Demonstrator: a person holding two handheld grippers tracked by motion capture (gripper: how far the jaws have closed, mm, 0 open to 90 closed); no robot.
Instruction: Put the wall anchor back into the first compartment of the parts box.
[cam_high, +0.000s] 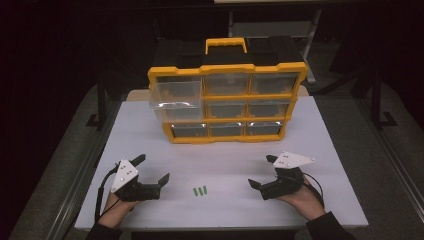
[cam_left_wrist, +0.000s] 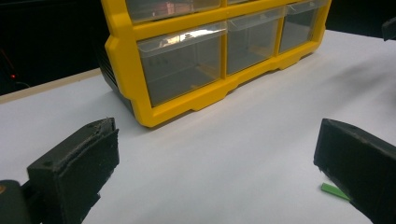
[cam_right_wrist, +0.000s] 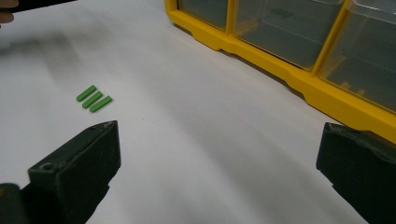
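Picking up one of the three green sticks looks like the step in hand, with the pulled-out top-left drawer of the yellow organiser the likely place for them. The sticks lie side by side, nearly touching, on the white surface near the front edge, between the two hand-held grippers and well apart from the organiser at the far side. The left hand-held gripper rests just left of them, jaws wide apart and holding nothing; the right hand-held gripper sits farther off to the right, also wide open and empty.

The left one seems the better choice: it is nearer, and a stick already shows beside its right jaw in the left gripper view. Because the sticks are thin and flat, the jaws should probably come down steeply, tips almost on the surface, and straddle the outermost stick across its narrow width. Closing slowly should avoid flicking it away or dragging its neighbours. In the right gripper view the sticks lie parallel, so taking an end one first looks cleanest.
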